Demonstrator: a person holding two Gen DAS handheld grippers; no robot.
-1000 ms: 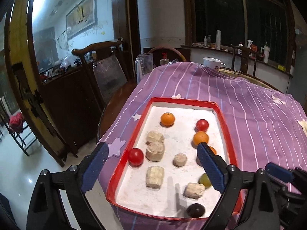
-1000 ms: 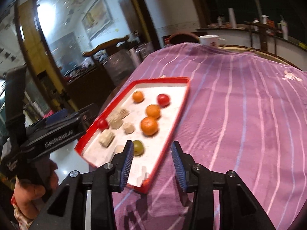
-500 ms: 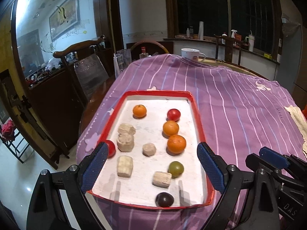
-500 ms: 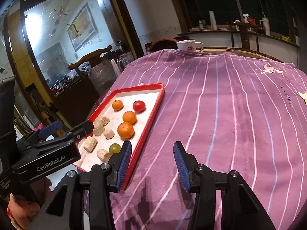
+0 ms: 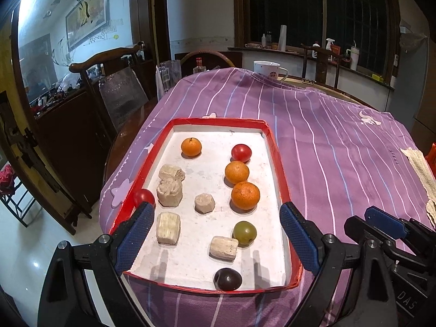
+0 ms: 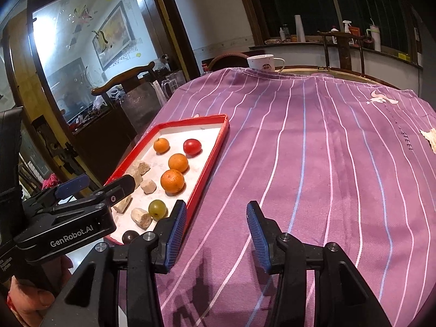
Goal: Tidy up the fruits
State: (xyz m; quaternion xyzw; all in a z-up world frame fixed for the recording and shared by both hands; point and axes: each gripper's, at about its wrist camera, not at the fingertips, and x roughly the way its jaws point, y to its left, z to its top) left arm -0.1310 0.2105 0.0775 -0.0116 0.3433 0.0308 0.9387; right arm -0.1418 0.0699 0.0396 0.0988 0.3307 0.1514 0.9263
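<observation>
A red-rimmed white tray point(image 5: 276, 160) point(image 6: 211, 160) lies on the purple striped cloth. It holds three oranges point(image 5: 245, 195) point(image 6: 172, 181), two red tomatoes point(image 5: 241, 153) point(image 6: 192, 146), a green fruit point(image 5: 244, 232) point(image 6: 157, 208), a dark plum point(image 5: 227, 279) point(image 6: 129, 236) and several beige chunks point(image 5: 168, 227). My left gripper point(image 5: 215, 235) is open and empty, above the tray's near end. My right gripper point(image 6: 216, 230) is open and empty over the bare cloth, just right of the tray.
A white mug point(image 5: 268, 70) point(image 6: 263, 62) stands at the table's far edge. Wooden chairs point(image 5: 109, 81) and a dark cabinet stand to the left, beyond the table's edge. A pale crocheted cloth point(image 5: 419, 169) lies at the right.
Both grippers have shifted a little to the right and steadied. The tray now sits more centred between the left fingers. Nothing was picked up.
</observation>
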